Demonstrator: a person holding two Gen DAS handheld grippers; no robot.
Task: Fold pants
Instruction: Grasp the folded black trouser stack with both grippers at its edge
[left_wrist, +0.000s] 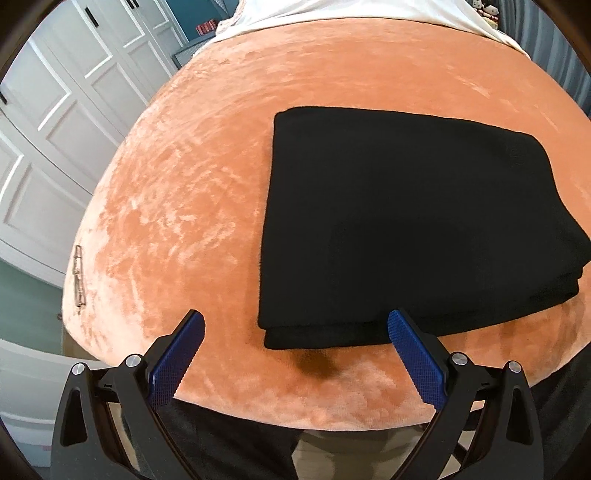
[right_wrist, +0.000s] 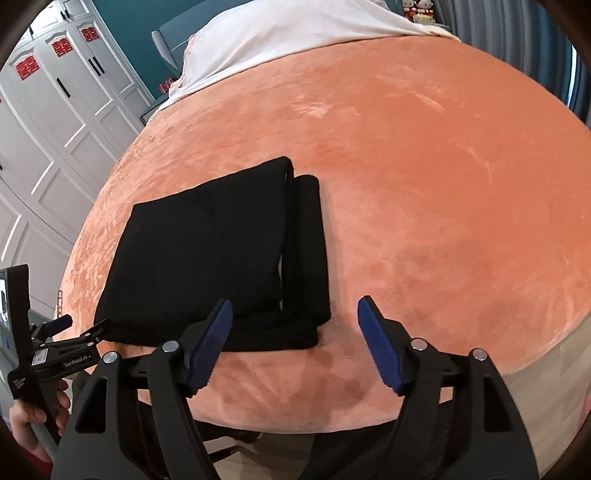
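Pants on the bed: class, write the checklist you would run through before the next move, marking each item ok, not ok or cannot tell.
1. Pants folded into a compact stack: ok.
2. Layers aligned: not ok; a lower layer sticks out past the top fold on the right in the right wrist view.
3. Left gripper jaws open, nothing held: ok.
4. Right gripper jaws open, nothing held: ok.
5. Stack fully on the blanket, not over the edge: ok, though it lies near the front edge.
6. Waistband or hems tucked neatly inside: cannot tell.
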